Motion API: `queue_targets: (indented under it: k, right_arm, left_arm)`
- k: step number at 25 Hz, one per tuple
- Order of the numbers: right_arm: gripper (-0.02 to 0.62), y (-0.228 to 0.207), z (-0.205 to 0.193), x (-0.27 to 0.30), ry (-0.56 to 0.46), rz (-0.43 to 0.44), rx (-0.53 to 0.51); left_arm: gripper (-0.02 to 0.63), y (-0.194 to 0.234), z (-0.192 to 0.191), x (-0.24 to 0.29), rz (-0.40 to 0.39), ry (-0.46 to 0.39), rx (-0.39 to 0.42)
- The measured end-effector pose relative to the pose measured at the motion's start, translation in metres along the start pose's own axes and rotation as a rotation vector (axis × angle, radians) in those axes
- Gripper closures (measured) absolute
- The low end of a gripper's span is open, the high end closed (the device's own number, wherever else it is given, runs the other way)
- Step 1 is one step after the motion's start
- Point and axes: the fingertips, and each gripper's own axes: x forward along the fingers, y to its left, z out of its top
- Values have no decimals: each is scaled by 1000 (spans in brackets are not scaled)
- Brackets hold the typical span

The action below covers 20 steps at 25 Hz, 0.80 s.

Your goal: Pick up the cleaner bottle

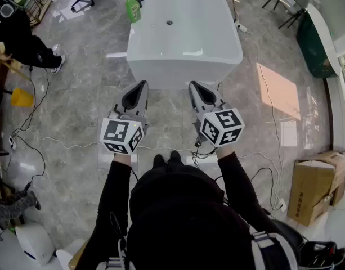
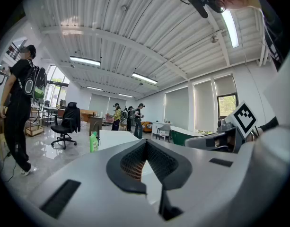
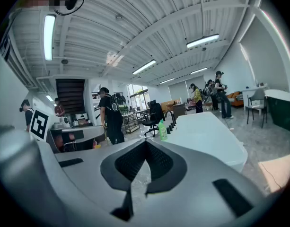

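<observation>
Green cleaner bottle [image 1: 133, 8], label unreadable, stands on the table [image 1: 186, 44]; left hand-held gripper [image 1: 139, 85] and right hand-held gripper [image 1: 193, 85] are clenched empty.

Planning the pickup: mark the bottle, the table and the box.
bottle [image 1: 133, 11]: head view, green body.
table [image 1: 200, 38]: head view, bare white top.
box [image 1: 309, 193]: head view, cardboard side.

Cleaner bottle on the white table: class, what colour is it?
The cleaner bottle is bright green; the head view shows it best.
</observation>
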Motion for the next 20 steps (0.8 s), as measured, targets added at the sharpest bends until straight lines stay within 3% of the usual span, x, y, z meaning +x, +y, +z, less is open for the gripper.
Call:
queue_targets:
  k: [20]
  right_arm:
    - [594,-24,-5,-5,5,27,14]
  left_arm:
    - [598,-8,-6,14,27,7,2]
